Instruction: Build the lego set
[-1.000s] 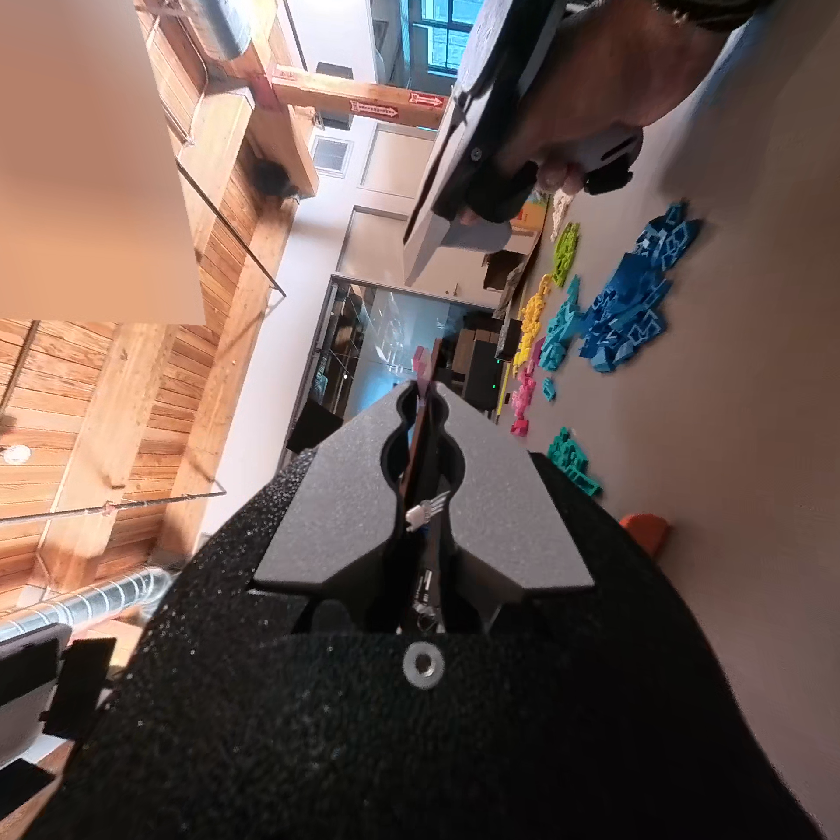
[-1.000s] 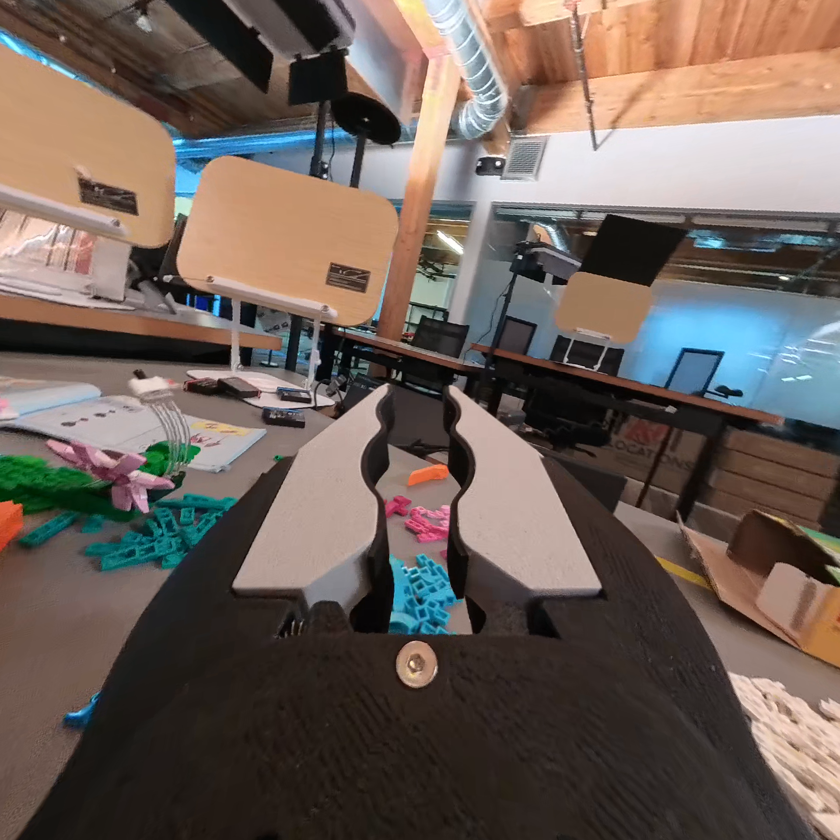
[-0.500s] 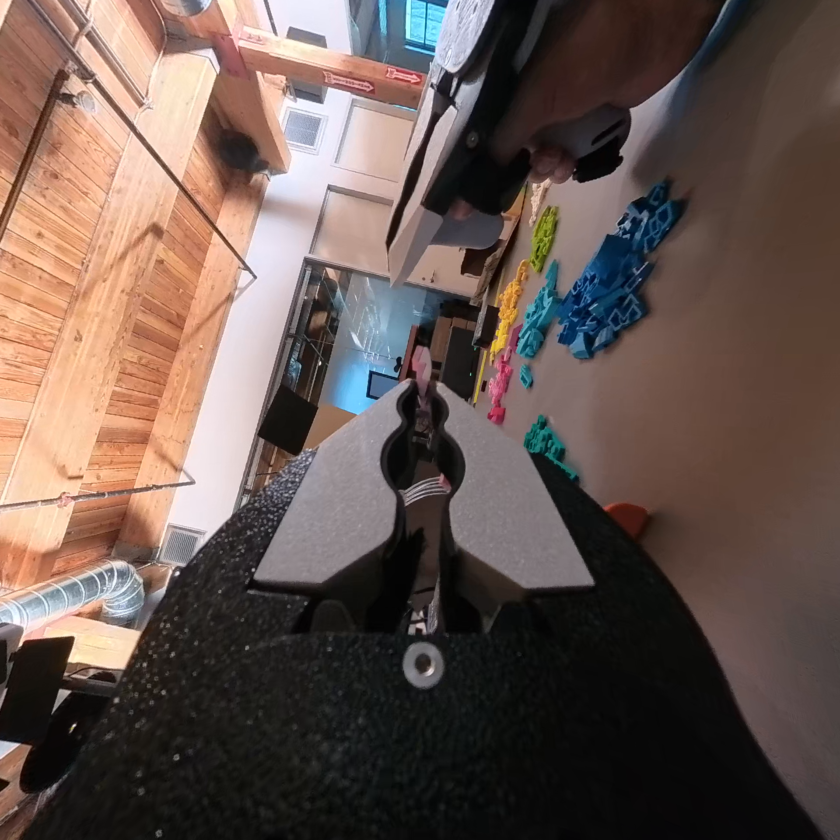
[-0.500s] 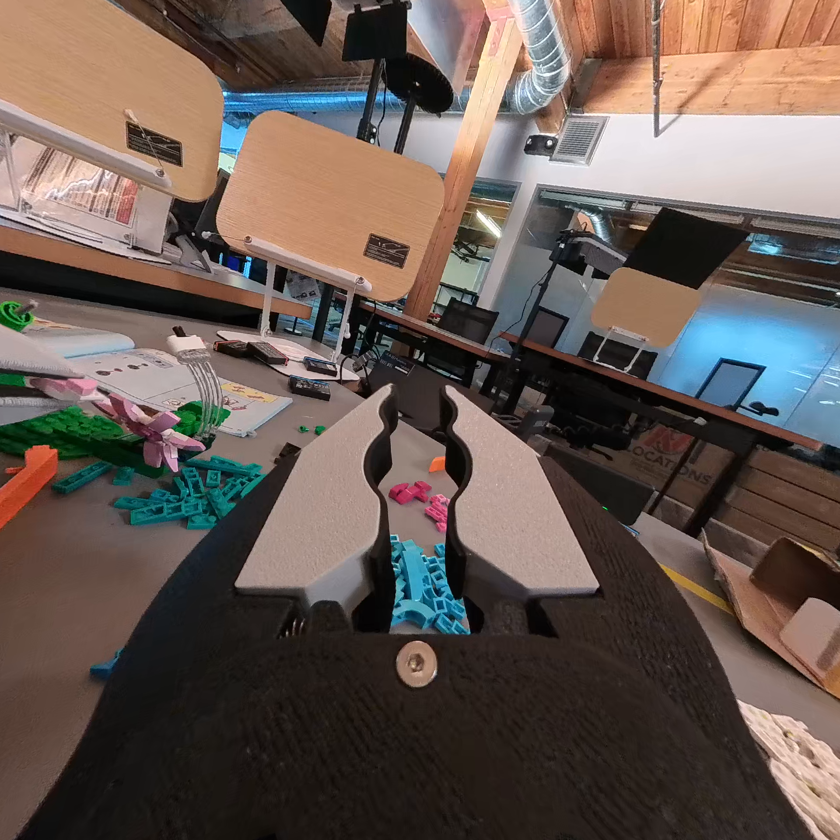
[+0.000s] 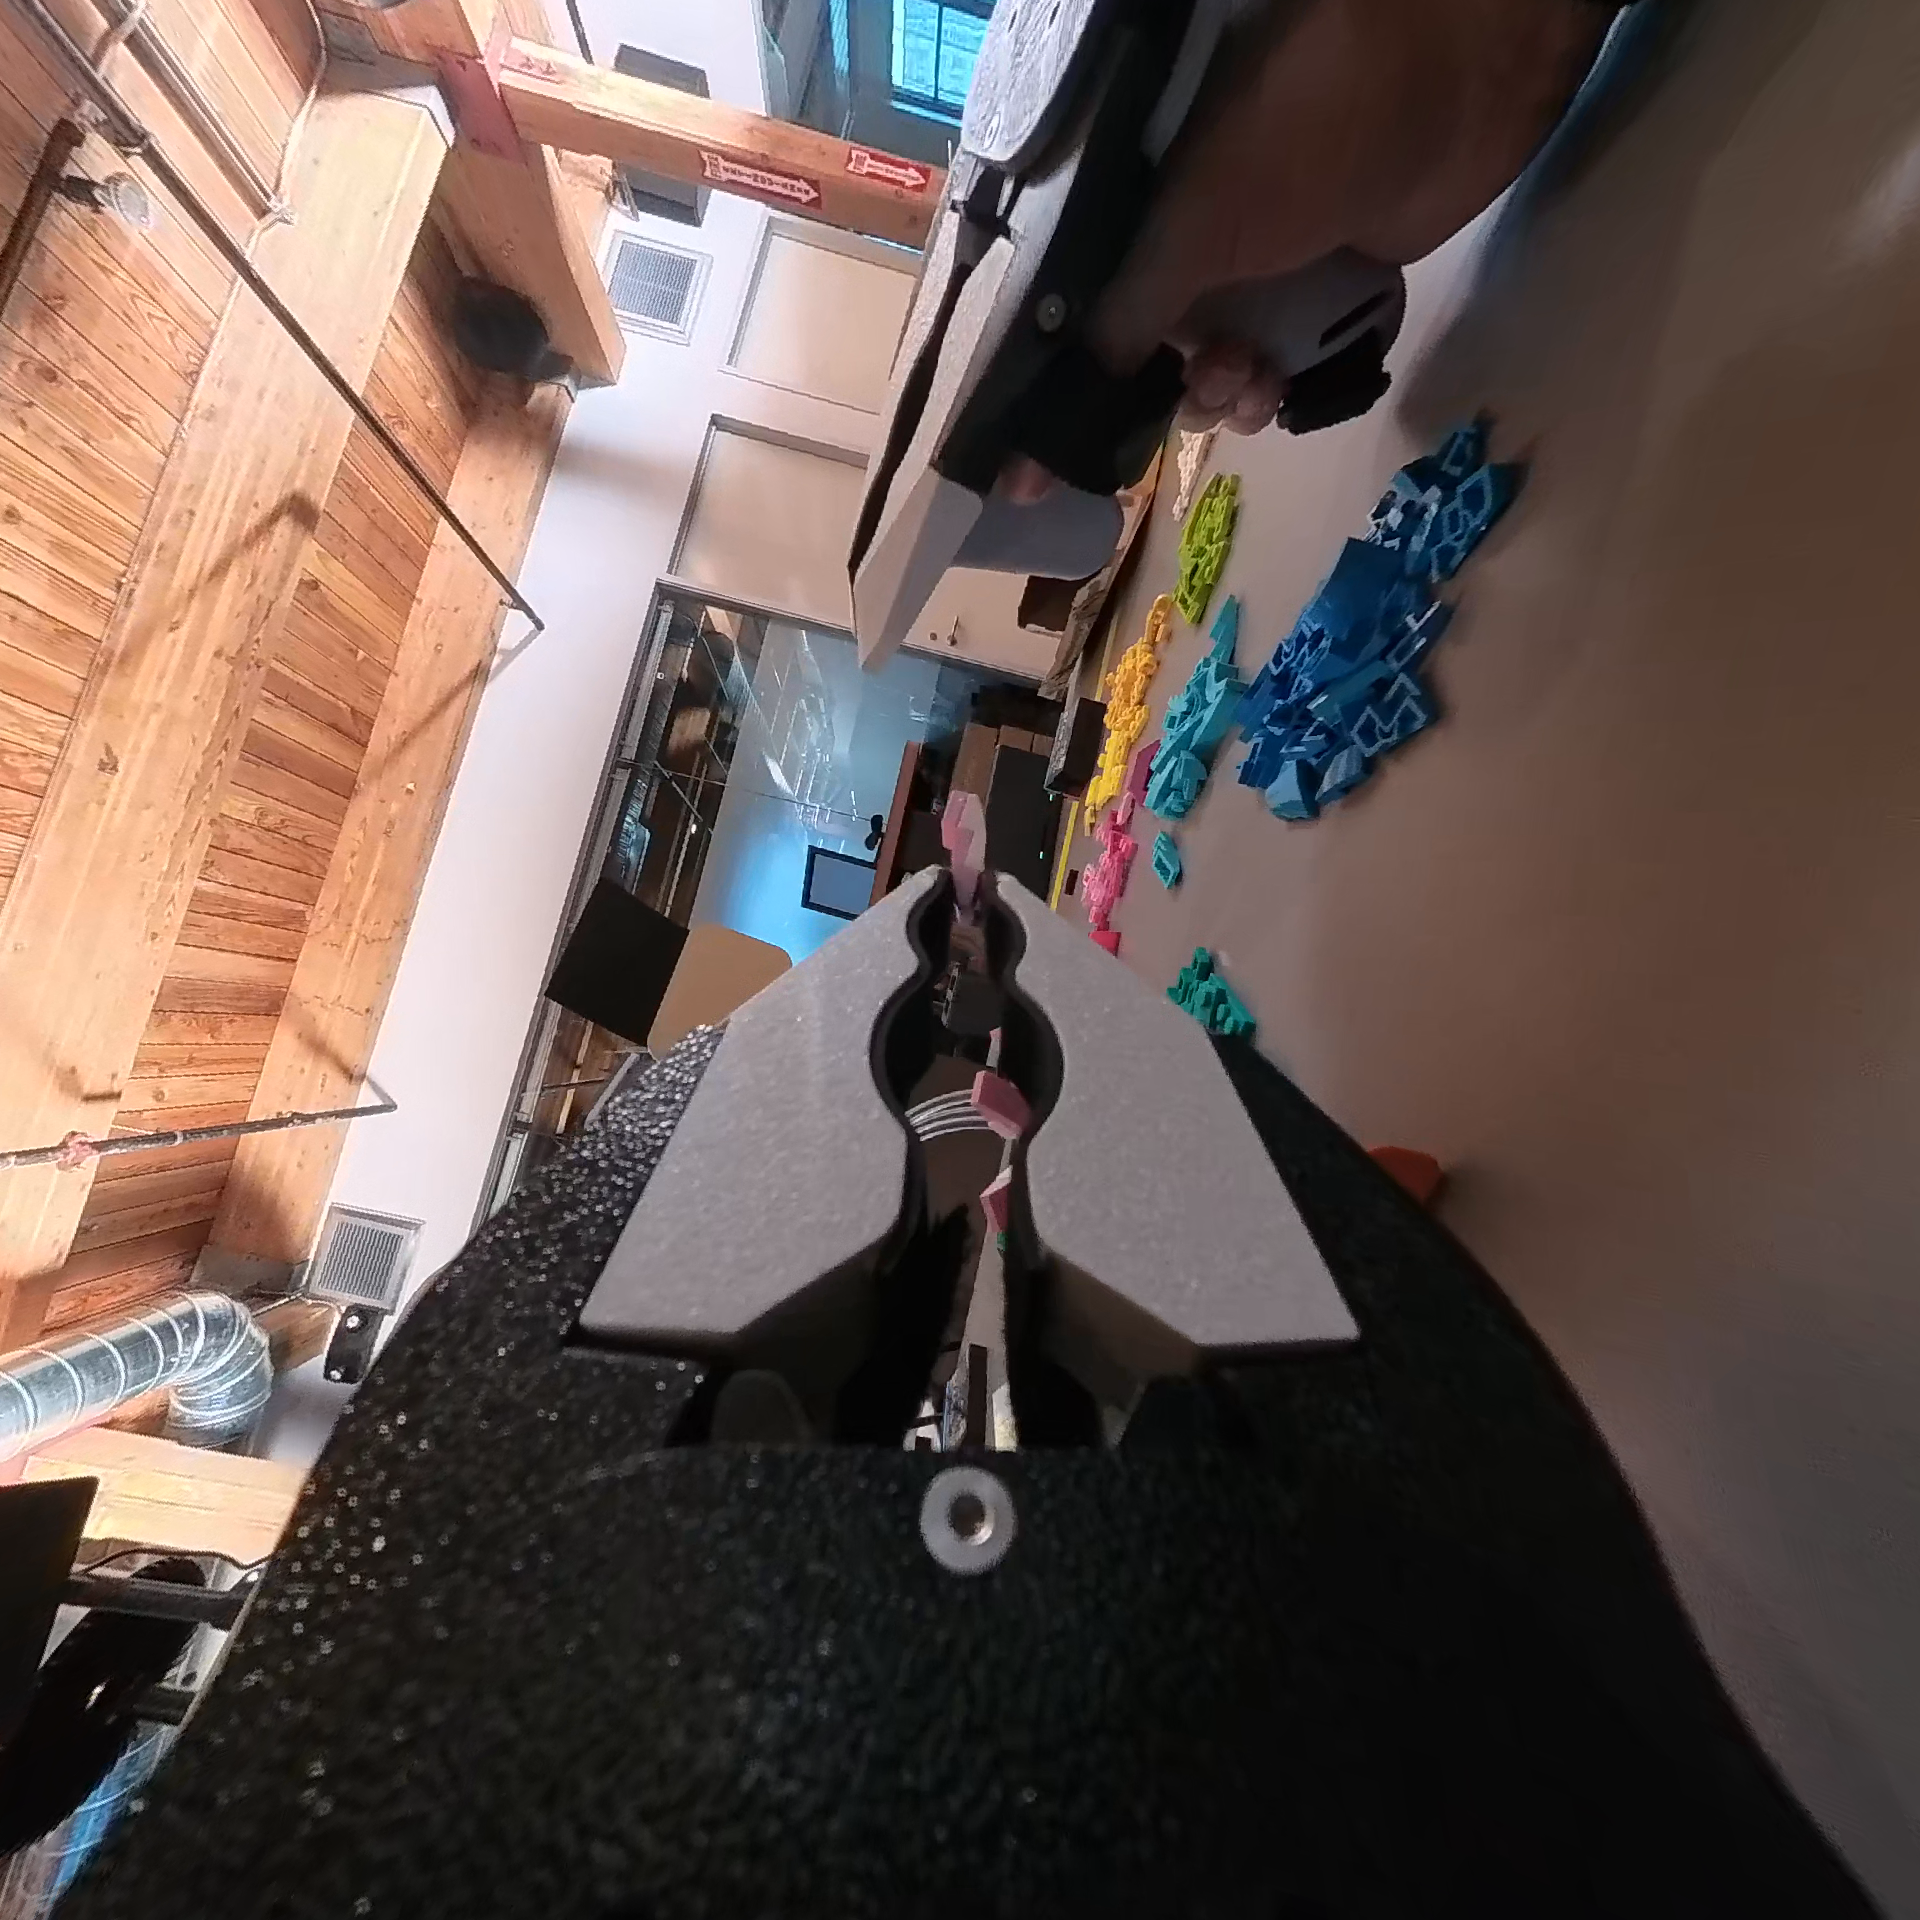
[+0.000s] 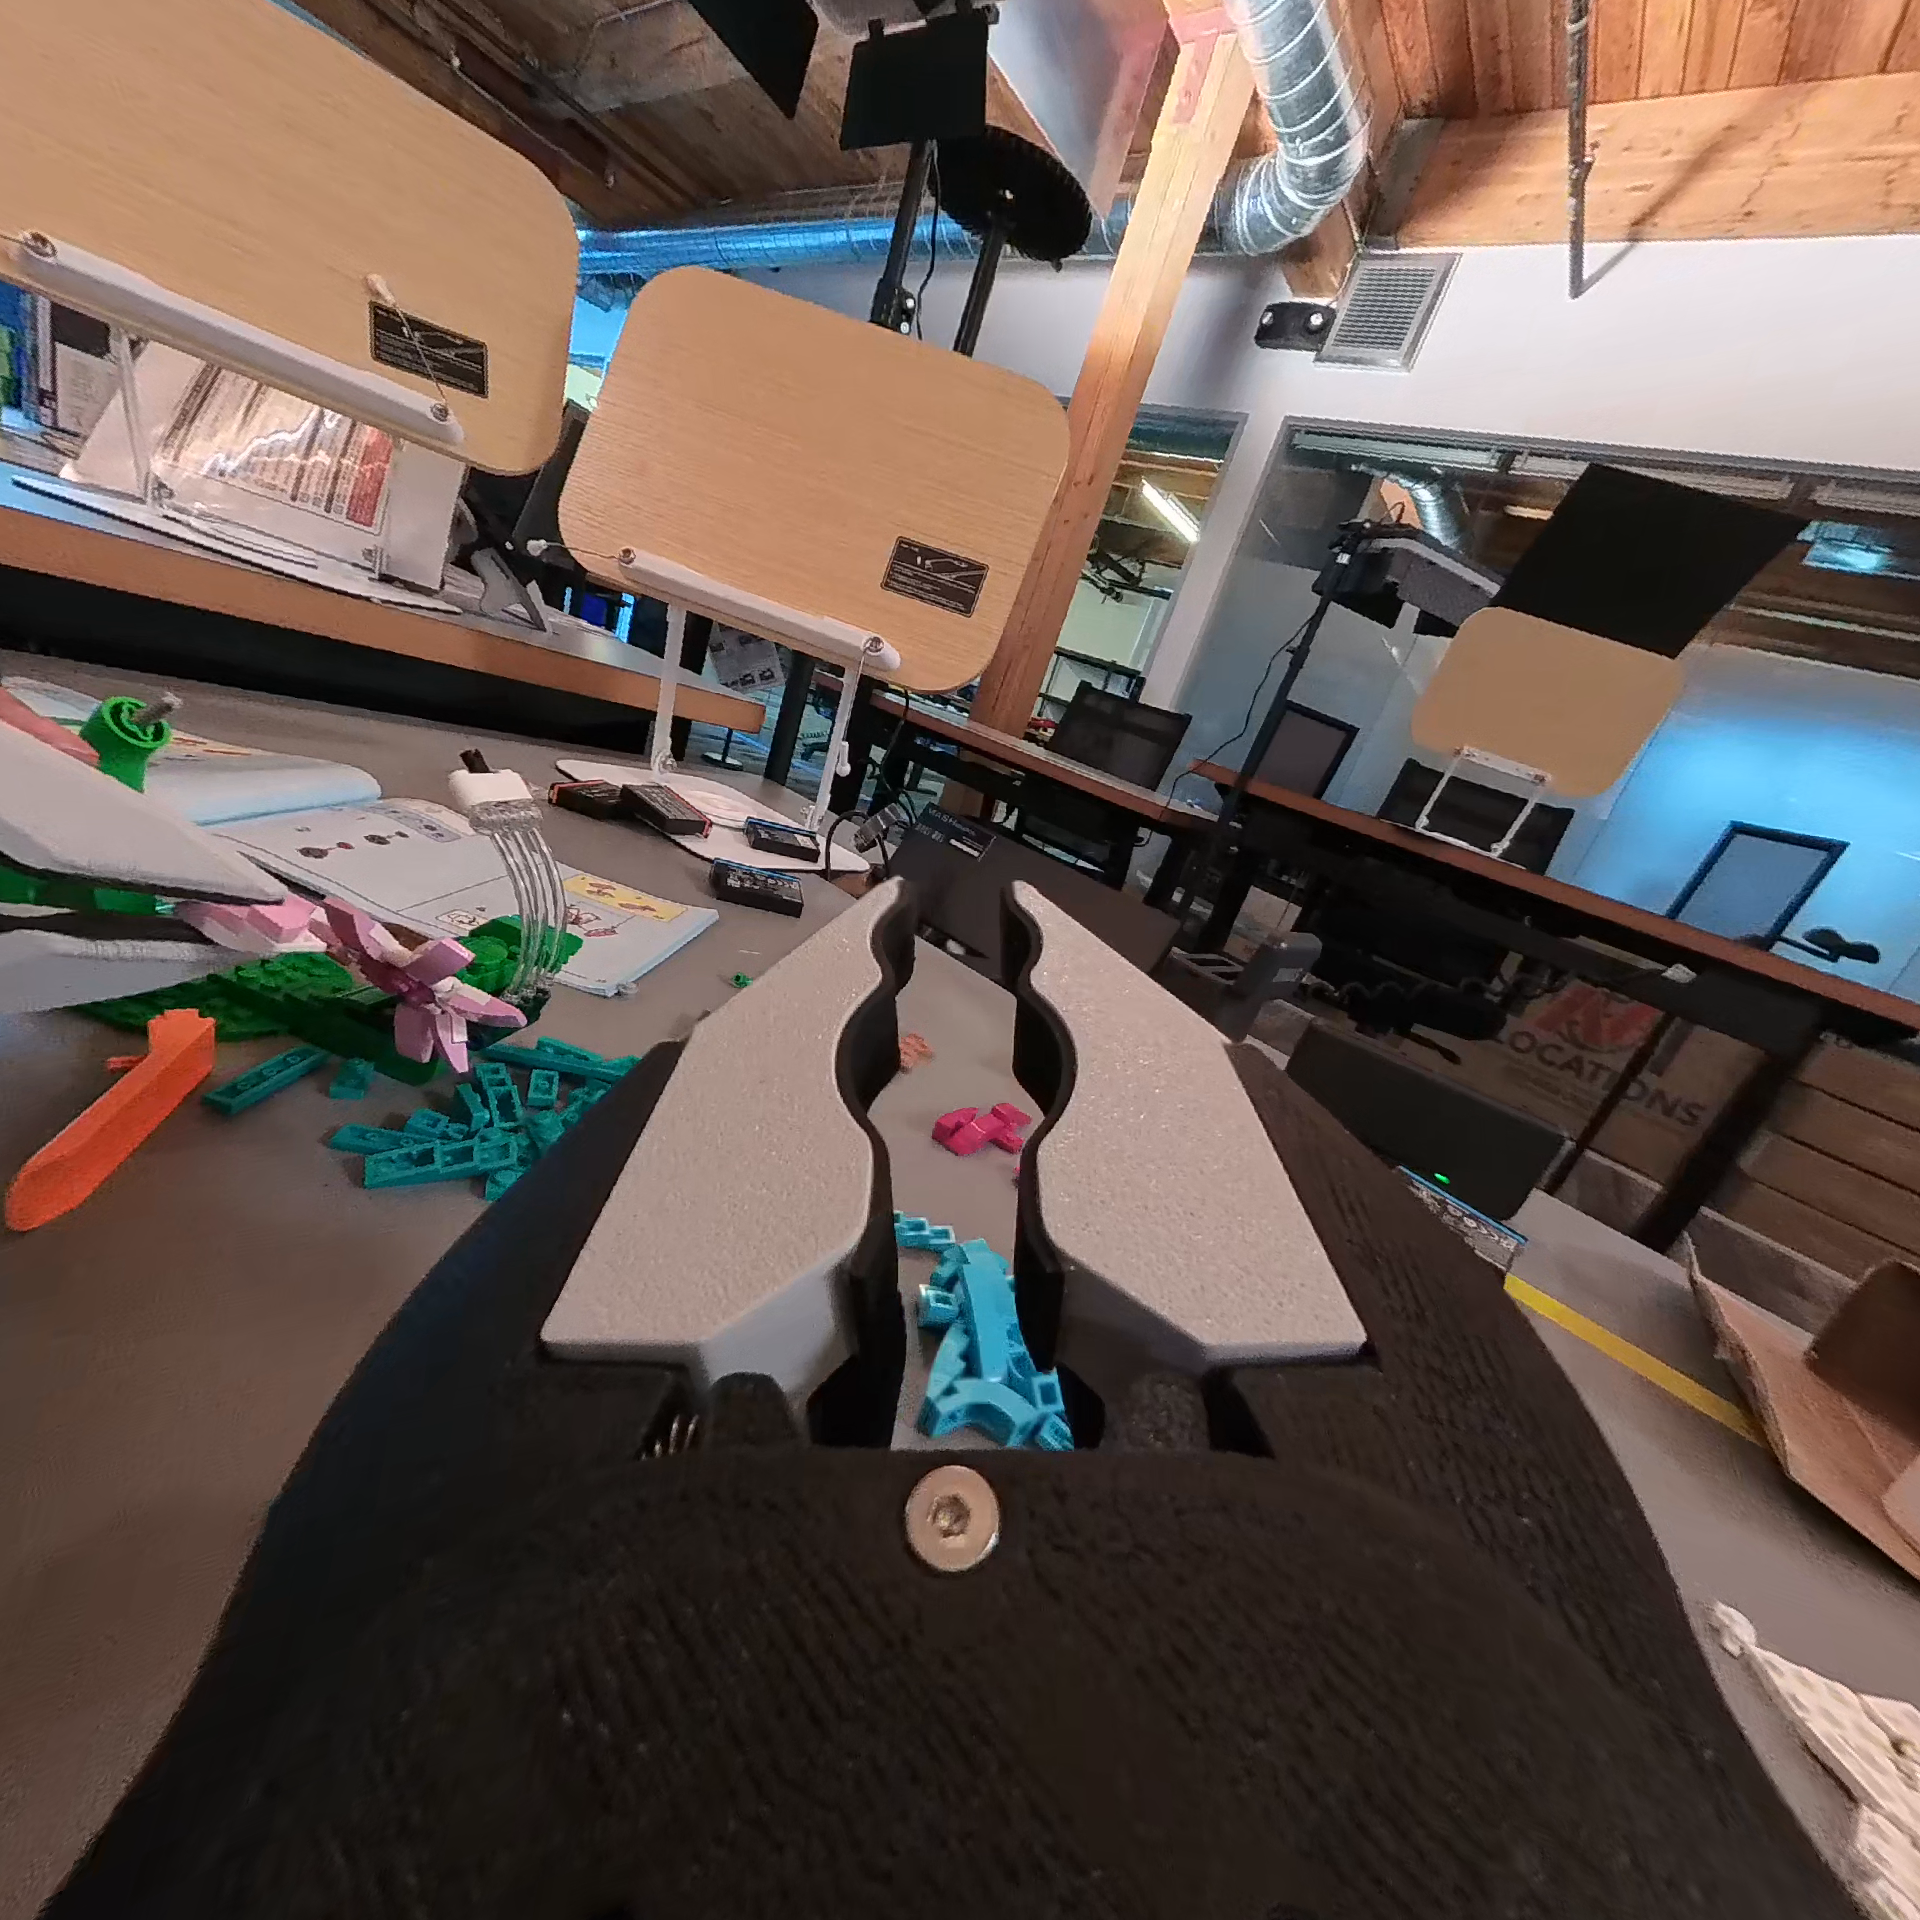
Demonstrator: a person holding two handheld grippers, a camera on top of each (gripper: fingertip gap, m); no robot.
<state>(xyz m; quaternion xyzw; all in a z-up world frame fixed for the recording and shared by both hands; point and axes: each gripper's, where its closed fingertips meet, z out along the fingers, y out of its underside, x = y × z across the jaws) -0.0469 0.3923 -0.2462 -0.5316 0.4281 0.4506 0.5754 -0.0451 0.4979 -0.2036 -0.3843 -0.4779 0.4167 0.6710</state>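
My left gripper (image 5: 971, 883) is shut on a pink flower piece (image 5: 964, 831) that sticks out past its fingertips, held above the table. In the right wrist view the left gripper (image 6: 249, 920) shows at the far left, holding the pink flower (image 6: 416, 977) over a green plate build (image 6: 281, 987) with a clear curved piece (image 6: 520, 894). My right gripper (image 6: 956, 894) is open and empty, low over a light blue pile (image 6: 977, 1340) and magenta pieces (image 6: 977, 1127). It also shows in the left wrist view (image 5: 904, 582), in a hand.
Sorted piles lie on the grey table: blue (image 5: 1361, 665), cyan (image 5: 1195, 727), yellow (image 5: 1122, 707), lime (image 5: 1210, 540), teal (image 6: 468, 1122). An orange piece (image 6: 114, 1112), an open booklet (image 6: 416, 862), a cardboard box (image 6: 1818, 1382) and white pieces (image 6: 1849, 1745) are around. The left gripper's tips are roughly 12 centimetres from the right gripper's.
The right wrist view has swung so the flower build and the left gripper's fingers come in at the left. The left gripper stays shut on the pink piece; the right stays open.
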